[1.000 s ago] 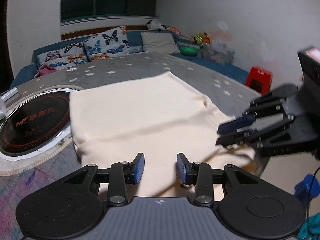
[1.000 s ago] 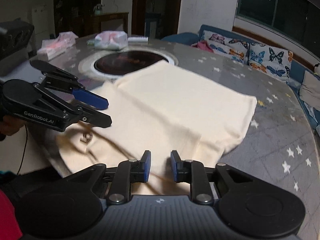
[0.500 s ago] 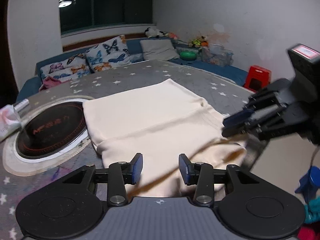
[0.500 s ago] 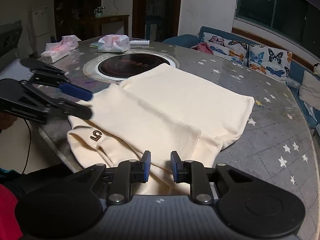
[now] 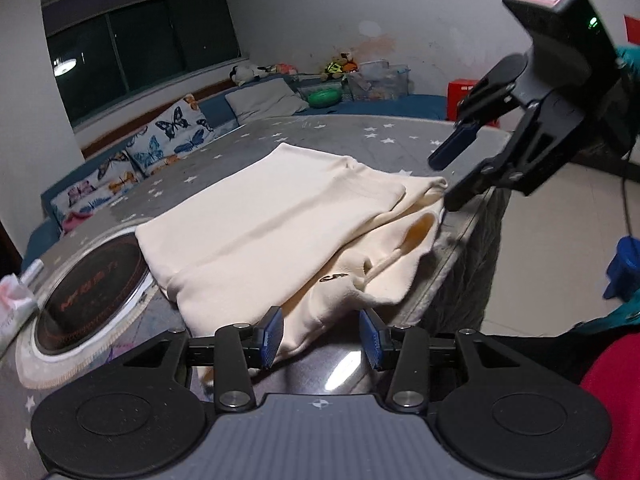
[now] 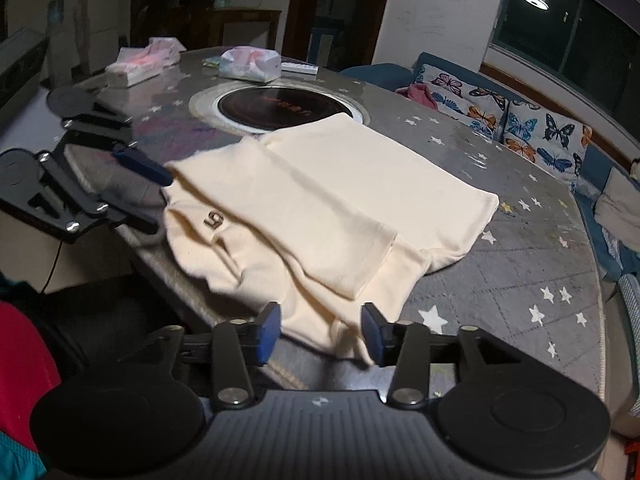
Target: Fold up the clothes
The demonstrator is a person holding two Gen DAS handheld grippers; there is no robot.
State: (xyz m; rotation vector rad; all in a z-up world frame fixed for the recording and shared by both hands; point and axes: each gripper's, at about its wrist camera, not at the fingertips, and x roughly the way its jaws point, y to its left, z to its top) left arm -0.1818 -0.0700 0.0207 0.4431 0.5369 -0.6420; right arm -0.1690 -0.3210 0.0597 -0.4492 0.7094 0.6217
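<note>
Lying part-folded at the worktop's (image 6: pixel 520 280) near edge, the cream garment (image 6: pixel 328 200) is awaiting further folds; left tool (image 5: pixel 320 338) and right tool (image 6: pixel 320 330) are hovering spread, gripping nothing.

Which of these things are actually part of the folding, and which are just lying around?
In the job:
cream garment
left tool
right tool

Just lying about:
round hotplate
tissue packs
butterfly cushions
star-patterned table
</note>
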